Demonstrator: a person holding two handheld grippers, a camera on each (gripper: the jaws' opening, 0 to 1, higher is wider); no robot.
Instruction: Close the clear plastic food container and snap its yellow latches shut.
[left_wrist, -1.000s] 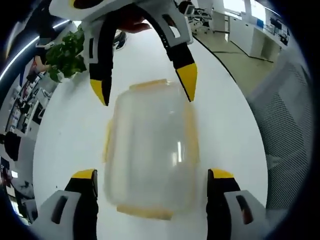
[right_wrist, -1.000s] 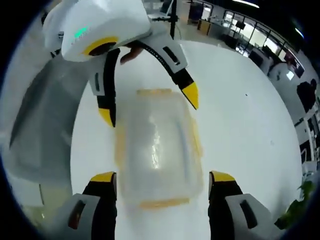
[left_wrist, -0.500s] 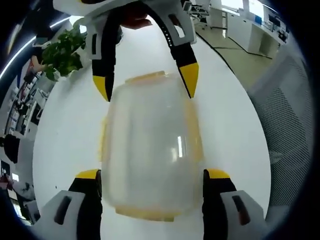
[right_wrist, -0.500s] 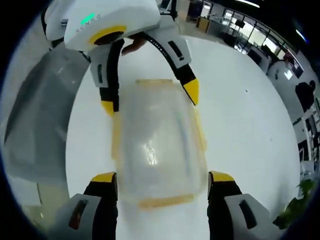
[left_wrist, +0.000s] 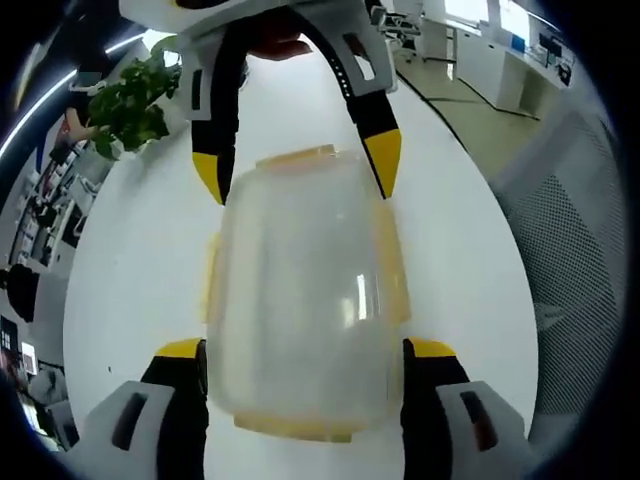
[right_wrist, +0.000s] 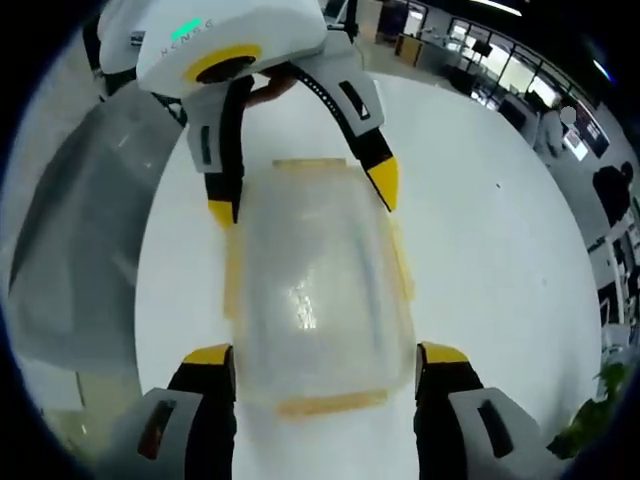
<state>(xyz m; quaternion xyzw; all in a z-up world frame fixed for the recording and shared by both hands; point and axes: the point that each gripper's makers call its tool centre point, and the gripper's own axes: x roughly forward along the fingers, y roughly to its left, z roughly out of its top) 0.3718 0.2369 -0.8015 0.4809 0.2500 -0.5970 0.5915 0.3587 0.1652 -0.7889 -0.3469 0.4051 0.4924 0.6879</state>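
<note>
Left gripper view: container blurry, latch state unclear; both grippers spread wide around it, barely closer than before.

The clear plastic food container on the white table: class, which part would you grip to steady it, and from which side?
Grip the container across its two long side walls, coming in from a short end. Its narrower width fits between open jaws, as the left gripper and right gripper show, straddling it from opposite ends.

left gripper spread wide, right gripper spread wide, facing each other
</note>
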